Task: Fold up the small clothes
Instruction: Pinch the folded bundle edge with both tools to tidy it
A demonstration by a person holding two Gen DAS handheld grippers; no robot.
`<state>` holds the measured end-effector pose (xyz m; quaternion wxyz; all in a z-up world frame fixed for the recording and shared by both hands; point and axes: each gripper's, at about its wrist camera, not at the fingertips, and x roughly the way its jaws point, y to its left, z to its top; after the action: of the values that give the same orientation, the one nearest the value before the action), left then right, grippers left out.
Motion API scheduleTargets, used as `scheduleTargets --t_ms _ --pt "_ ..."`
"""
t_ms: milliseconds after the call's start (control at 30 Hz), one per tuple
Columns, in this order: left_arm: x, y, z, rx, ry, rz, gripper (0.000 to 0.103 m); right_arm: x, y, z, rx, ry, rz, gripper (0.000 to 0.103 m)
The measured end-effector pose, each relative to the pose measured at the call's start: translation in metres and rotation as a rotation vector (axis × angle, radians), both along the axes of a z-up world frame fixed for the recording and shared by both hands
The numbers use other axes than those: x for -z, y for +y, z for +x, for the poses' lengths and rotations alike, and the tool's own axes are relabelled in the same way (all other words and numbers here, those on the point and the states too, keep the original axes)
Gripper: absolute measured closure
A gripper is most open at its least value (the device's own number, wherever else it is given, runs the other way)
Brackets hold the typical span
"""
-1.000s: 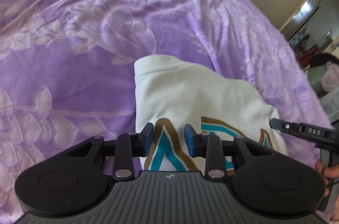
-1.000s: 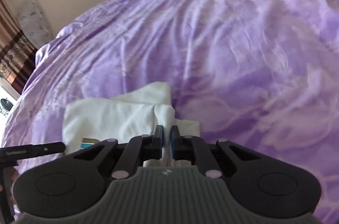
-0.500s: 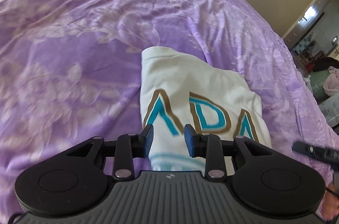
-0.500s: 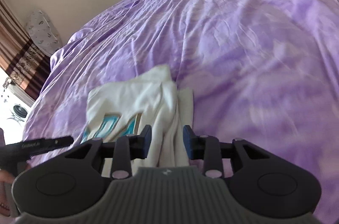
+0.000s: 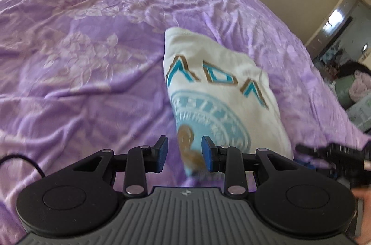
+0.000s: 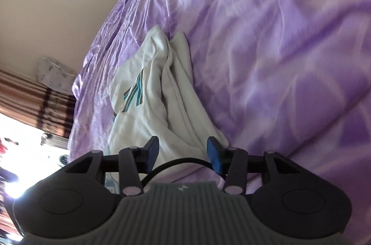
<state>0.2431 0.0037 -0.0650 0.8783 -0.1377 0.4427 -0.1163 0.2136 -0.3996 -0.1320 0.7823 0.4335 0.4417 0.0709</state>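
On the purple bedspread [image 5: 81, 59], your folded white T-shirt [image 5: 215, 87] lies free; left gripper [image 5: 184, 153] and right gripper [image 6: 183, 152] both gape, released.

Your left gripper [image 5: 184, 153] has its blue-padded fingers spread apart with nothing clamped between them. Your right gripper [image 6: 183, 153] is likewise parted wide and grips nothing. In the left wrist view your right gripper shows blurred at the right edge, with your hand [image 5: 364, 201] behind it.

Cream cotton folded shirt [image 5: 222, 92] printed with teal, gold-edged letters and a pale blue seal; lilac bedspread [image 5: 92, 59] bearing pale floral motifs.
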Motion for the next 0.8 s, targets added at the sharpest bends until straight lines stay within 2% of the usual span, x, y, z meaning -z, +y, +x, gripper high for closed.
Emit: scheduleTargets --t_ms 133,267,367,467,500,633,733,800 --pt "0.013 -0.008 -0.013 0.044 0.007 0.041 0.057 0.014 -0.001 -0.004 0.02 0.017 0.057 0.061" --pt "0.029 -0.02 -0.015 0.073 0.001 0.105 0.056 0.023 -0.003 -0.001 0.028 0.018 0.112 0.059" --pt "0.043 -0.025 -0.006 0.06 0.022 0.077 0.056 0.024 -0.001 0.002 0.025 0.004 0.119 0.062" --pt "0.052 -0.029 -0.001 0.031 0.029 0.059 0.056 0.024 -0.002 0.003 0.044 -0.016 0.125 0.073" --pt "0.054 -0.03 0.0 0.022 0.028 0.06 0.056 0.023 -0.004 0.002 0.051 -0.028 0.125 0.083" --pt "0.053 -0.035 -0.001 0.057 0.011 0.058 0.086 0.0 -0.003 -0.003 0.046 -0.104 0.043 0.094" --pt "0.051 -0.04 -0.004 0.068 -0.009 0.1 0.091 -0.037 0.005 -0.003 0.023 -0.189 -0.065 0.103" --pt "0.055 -0.038 -0.003 0.059 0.015 0.092 0.093 -0.066 0.004 -0.01 0.044 -0.277 -0.158 0.103"
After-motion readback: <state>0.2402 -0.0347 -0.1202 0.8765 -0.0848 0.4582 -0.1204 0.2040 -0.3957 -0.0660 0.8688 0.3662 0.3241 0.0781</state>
